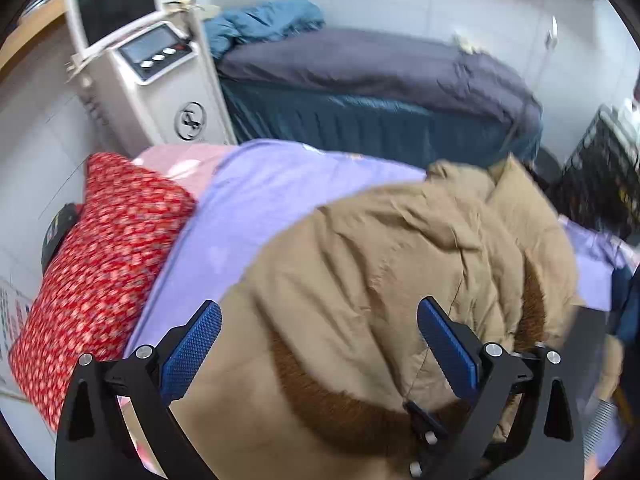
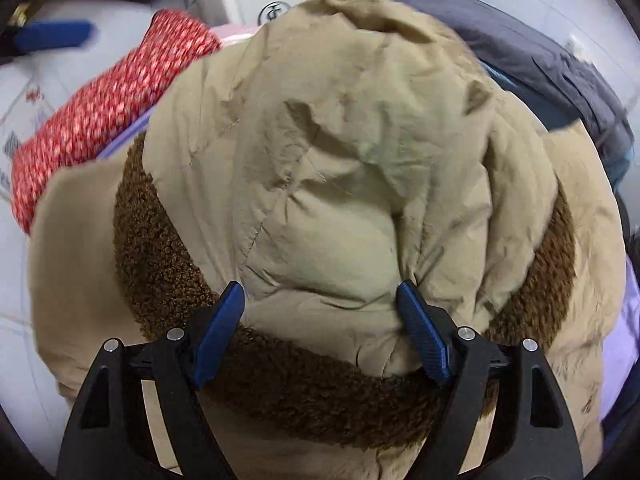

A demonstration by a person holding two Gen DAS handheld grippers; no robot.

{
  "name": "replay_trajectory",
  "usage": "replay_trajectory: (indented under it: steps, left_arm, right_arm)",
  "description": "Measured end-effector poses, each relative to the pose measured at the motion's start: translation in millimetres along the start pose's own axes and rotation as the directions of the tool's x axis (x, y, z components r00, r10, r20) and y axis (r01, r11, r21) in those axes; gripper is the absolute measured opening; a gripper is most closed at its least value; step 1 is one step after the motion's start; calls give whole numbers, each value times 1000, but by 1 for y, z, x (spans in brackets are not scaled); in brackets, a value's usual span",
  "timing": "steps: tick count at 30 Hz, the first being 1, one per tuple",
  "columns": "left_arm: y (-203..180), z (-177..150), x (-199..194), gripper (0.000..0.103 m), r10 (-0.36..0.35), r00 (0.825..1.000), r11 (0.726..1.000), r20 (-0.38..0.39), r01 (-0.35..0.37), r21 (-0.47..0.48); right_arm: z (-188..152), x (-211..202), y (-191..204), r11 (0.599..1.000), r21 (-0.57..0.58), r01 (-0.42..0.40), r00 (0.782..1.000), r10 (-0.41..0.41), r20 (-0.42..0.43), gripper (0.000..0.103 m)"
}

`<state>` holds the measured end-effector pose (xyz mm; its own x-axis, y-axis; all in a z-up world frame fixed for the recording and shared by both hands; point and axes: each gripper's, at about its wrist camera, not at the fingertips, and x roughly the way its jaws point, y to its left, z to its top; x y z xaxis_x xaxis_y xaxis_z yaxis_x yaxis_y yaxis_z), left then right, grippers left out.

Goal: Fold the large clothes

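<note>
Lavender bedding (image 1: 256,200) carries our tan padded coat (image 1: 400,248) beside a red floral pillow (image 1: 104,256), laid out for folding; in the left view our left gripper (image 1: 320,344) tilts steeply down above it, jaws wide, holding nothing. From the right, our right gripper (image 2: 320,320) points steeply down, its wide jaws straddling a puffed fold above the brown fleece lining (image 2: 280,376), pads beside the fabric but seemingly not pinching it.
</note>
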<state>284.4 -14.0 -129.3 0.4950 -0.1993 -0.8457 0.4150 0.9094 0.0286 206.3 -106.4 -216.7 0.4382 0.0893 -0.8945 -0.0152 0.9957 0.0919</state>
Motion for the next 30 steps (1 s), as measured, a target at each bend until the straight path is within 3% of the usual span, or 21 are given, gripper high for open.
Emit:
replay_trajectory:
  steps: [4,7,12,17,22,27,30]
  left_arm:
    - [-4,-17,44,91,11,990,1000,-143,-13,-13]
    - [-4,-44,69,94,20,979,1000,-200,-21,-1]
    - [-2,-63,84,98,25,979,1000,-204,-27,-7]
    - [-11,-64,100,98,67,975,996,-212,-52,76]
    - [-8,-67,104,98,59,976,997,-211,-45,70]
    - [-9,-69,82,97,81,979,996,-189,-72,50]
    - [-10,-74,51,96,94,986,995,-136,-90,33]
  right_arm:
    - [-18,-16,-12,998,58,-17,999,16,34,79]
    - [-24,-27,-17,997,78,-2,998,-3,64,79]
    - [-29,-5,-19,998,59,34,999,-33,-9,82]
    - [-27,18,-28,997,53,48,998,-46,-36,86]
    - [-28,30,-22,997,-22,70,997,-71,-29,90]
    - [-28,21,-24,999,-2,42,997,-42,-63,90]
    - [-28,-3,-27,999,38,33,999,-32,-20,90]
